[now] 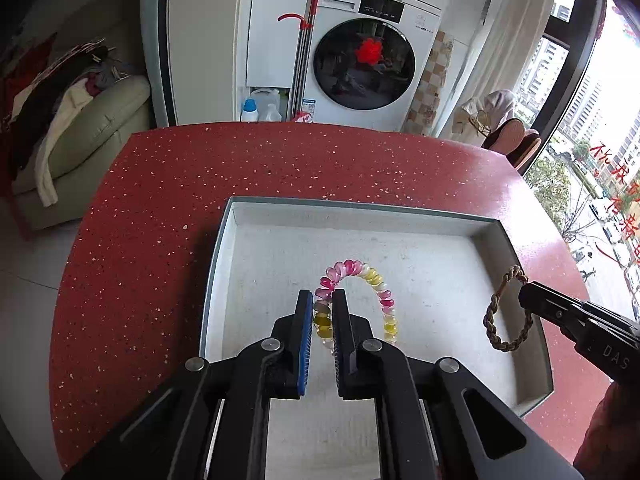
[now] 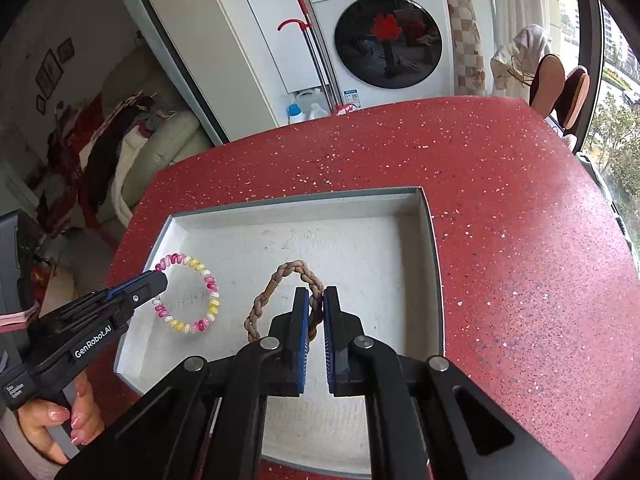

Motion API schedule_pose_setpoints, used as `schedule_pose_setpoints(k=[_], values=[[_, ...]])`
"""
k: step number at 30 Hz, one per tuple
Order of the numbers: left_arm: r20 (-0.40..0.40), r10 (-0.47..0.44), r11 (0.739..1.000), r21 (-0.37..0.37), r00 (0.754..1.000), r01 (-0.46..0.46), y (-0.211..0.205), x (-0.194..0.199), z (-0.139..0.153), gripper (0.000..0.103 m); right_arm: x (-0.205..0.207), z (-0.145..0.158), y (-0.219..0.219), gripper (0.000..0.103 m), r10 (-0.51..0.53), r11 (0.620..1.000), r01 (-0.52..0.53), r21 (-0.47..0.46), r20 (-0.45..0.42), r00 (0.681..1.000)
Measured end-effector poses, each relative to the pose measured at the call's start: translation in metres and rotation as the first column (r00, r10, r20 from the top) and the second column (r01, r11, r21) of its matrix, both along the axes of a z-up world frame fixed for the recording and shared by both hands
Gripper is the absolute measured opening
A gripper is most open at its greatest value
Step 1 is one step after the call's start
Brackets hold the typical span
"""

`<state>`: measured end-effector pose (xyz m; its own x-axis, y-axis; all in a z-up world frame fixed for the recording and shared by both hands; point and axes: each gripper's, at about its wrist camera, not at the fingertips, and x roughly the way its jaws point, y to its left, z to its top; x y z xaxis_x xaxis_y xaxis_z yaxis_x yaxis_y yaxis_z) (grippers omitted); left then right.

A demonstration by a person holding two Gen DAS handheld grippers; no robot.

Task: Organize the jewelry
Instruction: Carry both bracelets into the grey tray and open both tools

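A pink, yellow and white spiral-coil bracelet (image 1: 352,280) hangs over a shallow white tray (image 1: 240,216), with my left gripper (image 1: 322,300) shut on its left side. In the right wrist view the same coil bracelet (image 2: 208,292) shows as a ring at the left gripper's tip (image 2: 158,282). A brown braided loop (image 2: 280,284) hangs over the tray (image 2: 428,240), and my right gripper (image 2: 316,300) is shut on its right strand. In the left wrist view the braided loop (image 1: 492,312) hangs from the right gripper (image 1: 526,294) near the tray's right wall.
The tray sits on a red speckled table (image 1: 160,200) with a curved far edge. Beyond it stand a white washing machine (image 1: 368,60), a red-handled mop (image 1: 304,40) and bottles on the floor. A sofa with clothes (image 1: 80,120) is at the left, a window (image 1: 580,120) at the right. A hand (image 2: 60,428) holds the left gripper.
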<state>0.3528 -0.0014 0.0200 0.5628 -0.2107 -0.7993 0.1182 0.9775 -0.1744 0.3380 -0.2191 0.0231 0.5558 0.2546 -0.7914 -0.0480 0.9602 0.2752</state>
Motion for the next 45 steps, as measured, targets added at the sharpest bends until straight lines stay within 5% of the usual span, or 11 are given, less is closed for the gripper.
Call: schedule_pose_setpoints(k=[15, 19, 20, 22, 35, 36, 37, 38, 45], values=[[-0.013, -0.013, 0.972, 0.234, 1.0, 0.016, -0.023, 0.001, -0.04, 0.029, 0.002, -0.047, -0.001, 0.009, -0.027, 0.999, 0.025, -0.041, -0.064, 0.998], [-0.005, -0.022, 0.96, 0.278, 1.0, 0.022, -0.027, 0.0, -0.04, 0.029, 0.0, -0.044, 0.0, 0.036, -0.016, 1.0, 0.015, -0.019, -0.064, 0.998], [-0.003, -0.021, 0.96, 0.279, 1.0, 0.021, -0.027, -0.001, -0.039, 0.029, -0.001, -0.041, 0.0, 0.047, -0.016, 1.0, 0.015, -0.02, -0.054, 0.998], [0.007, -0.016, 0.963, 0.27, 1.0, 0.014, -0.026, -0.002, -0.037, 0.029, -0.006, -0.034, 0.001, 0.054, -0.02, 1.0, 0.019, -0.016, -0.026, 0.999], [0.056, -0.018, 0.978, 0.209, 0.998, 0.006, -0.017, -0.019, -0.015, 0.029, -0.038, 0.0, -0.007, 0.059, -0.054, 0.995, 0.051, 0.082, 0.036, 0.998], [0.061, -0.02, 0.979, 0.205, 0.998, 0.007, -0.016, -0.022, -0.013, 0.033, -0.041, 0.002, -0.007, 0.059, -0.053, 0.995, 0.049, 0.089, 0.038, 0.998], [0.062, -0.02, 0.98, 0.198, 0.998, 0.007, -0.015, -0.025, -0.01, 0.048, -0.044, 0.004, -0.007, 0.06, -0.052, 0.994, 0.048, 0.094, 0.041, 0.998], [0.061, -0.015, 0.982, 0.189, 0.998, 0.003, -0.013, -0.028, -0.007, 0.103, -0.048, 0.005, -0.005, 0.061, -0.051, 0.994, 0.046, 0.097, 0.044, 0.998], [0.13, 0.004, 0.985, 0.173, 0.992, -0.027, 0.0, -0.063, 0.013, 0.103, -0.08, 0.014, 0.005, 0.076, -0.034, 0.993, 0.026, 0.115, 0.067, 0.997]])
